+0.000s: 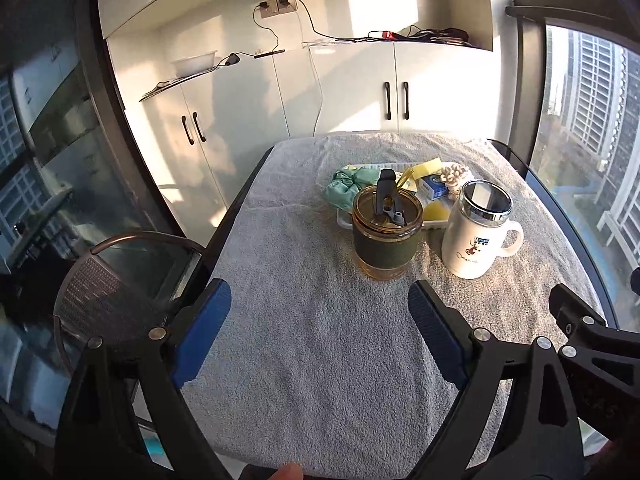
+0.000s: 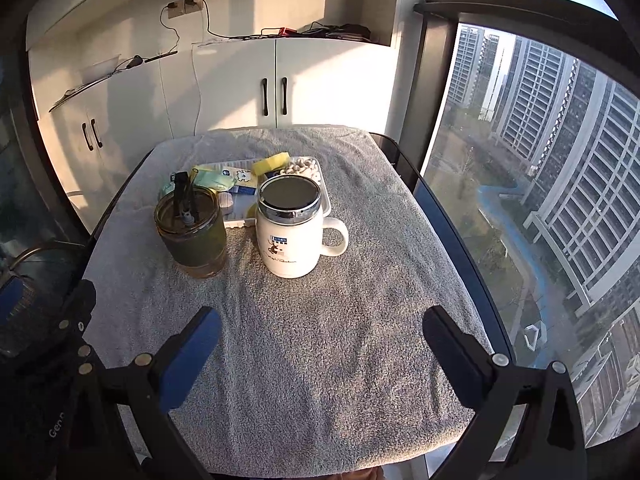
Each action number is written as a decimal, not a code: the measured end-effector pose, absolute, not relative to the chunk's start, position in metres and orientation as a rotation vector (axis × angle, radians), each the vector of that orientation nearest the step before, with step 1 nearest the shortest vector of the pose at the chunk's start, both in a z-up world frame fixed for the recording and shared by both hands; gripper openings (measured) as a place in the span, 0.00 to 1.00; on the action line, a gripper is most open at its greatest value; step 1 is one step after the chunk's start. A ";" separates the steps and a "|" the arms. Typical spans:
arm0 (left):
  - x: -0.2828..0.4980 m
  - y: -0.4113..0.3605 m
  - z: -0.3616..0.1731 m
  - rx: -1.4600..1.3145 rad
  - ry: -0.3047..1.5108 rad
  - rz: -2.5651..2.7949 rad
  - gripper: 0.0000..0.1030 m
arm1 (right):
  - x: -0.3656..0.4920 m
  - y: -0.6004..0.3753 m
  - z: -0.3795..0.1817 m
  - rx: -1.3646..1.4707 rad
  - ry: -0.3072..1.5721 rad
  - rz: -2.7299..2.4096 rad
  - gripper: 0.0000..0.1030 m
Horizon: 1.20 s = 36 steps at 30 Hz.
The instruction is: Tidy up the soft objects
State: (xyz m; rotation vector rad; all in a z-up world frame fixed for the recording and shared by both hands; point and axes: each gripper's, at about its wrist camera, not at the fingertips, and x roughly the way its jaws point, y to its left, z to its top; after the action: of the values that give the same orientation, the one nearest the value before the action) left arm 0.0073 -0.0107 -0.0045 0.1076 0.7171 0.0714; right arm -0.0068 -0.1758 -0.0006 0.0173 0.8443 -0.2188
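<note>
1. While both grippers hover above its near end, the bench point(image 1: 320, 360) lies under a grey towel point(image 2: 320, 360) that covers the whole top.
2. Left gripper point(image 1: 320, 312): blue fingers point(image 1: 202, 332) spread wide, nothing between them, only towel below.
3. Right gripper point(image 2: 320, 344): fingers point(image 2: 192, 360) at their widest, likewise empty.
4. White mug point(image 2: 292, 228) with a metal-rimmed lid stands upright, handle to the right, just beside the tumbler.
5. Amber tumbler point(image 1: 386, 236) with a dark sleeve stands upright to the mug's left.
6. White tray point(image 2: 240, 222) sits right behind both cups.
7. Soft things lie in the tray: green cloth point(image 1: 344, 190) at left, yellow sponge point(image 2: 272, 162), blue-white pack point(image 1: 436, 188) and pale beaded bundle point(image 2: 302, 168) at right.
</note>
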 end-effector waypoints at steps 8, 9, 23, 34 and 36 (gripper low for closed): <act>0.009 -0.009 -0.003 0.090 0.722 0.076 0.88 | -0.006 -0.170 0.003 0.004 0.836 -0.210 1.00; 0.009 -0.009 -0.003 0.090 0.722 0.074 0.88 | -0.006 -0.170 0.002 0.004 0.837 -0.209 1.00; 0.008 -0.012 -0.002 0.087 0.722 0.071 0.88 | -0.005 -0.170 0.005 0.002 0.837 -0.213 1.00; 0.008 -0.011 -0.003 0.088 0.724 0.071 0.88 | -0.005 -0.170 0.004 -0.002 0.838 -0.208 1.00; 0.008 -0.012 -0.003 0.086 0.725 0.073 0.88 | -0.005 -0.170 0.004 -0.009 0.834 -0.210 1.00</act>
State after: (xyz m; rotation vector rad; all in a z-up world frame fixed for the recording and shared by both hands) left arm 0.0082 -0.0119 -0.0029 0.0865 0.7250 0.0731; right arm -0.0051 -0.1697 0.0037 -0.0086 0.8337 -0.2100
